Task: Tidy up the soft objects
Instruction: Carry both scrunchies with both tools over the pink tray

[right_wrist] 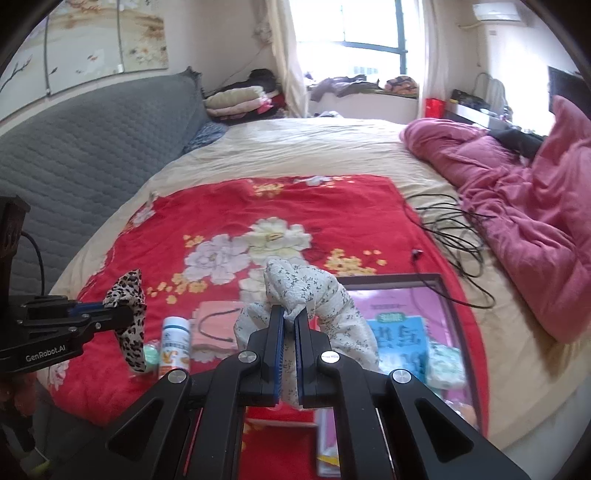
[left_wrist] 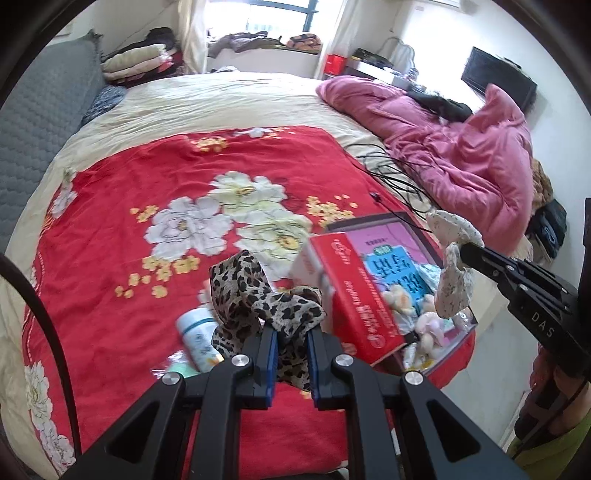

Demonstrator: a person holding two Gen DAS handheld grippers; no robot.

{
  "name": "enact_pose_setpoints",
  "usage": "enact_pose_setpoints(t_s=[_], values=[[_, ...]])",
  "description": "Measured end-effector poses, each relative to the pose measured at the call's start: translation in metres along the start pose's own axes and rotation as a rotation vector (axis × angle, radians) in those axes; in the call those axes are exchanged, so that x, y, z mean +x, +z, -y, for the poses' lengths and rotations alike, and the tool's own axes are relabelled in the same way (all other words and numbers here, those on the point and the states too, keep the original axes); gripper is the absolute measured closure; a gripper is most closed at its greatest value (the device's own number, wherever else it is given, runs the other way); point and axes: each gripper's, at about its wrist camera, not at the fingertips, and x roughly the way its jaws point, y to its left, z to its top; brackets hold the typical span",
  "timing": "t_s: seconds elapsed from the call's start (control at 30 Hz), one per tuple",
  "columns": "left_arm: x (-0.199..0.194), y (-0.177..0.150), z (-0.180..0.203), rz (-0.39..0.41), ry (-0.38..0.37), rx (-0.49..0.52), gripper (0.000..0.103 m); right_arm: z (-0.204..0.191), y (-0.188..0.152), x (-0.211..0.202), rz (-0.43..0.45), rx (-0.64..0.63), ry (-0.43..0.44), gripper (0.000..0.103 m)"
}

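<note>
Left gripper clamps leopard scarf; right gripper clamps white scarf.

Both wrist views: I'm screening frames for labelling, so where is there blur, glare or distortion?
Left wrist view: red box and white bottle smeared by motion blur; bed edges bow from the fisheye. Right wrist view: window blown out white; floral cloth in the claw stays fairly sharp.

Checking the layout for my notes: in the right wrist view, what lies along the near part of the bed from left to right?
Left gripper holding the leopard-print cloth → white bottle → pink folded cloth → right gripper holding the white speckled cloth → open box.
</note>
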Motion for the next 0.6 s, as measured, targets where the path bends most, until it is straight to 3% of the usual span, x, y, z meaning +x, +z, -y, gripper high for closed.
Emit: enact_pose_setpoints(t_s=[0.27,0.6], values=[[0.031,0.001,0.071,-0.047,-0.051,0.102,0.089,0.066,-0.022,-0.023,0.006,0.076,-0.078,0.098],[0.087,-0.002,0.147,-0.139,-0.104,0.207,0.089,0.142,-0.055,-0.023,-0.051,0.169,-0.161,0.098]])
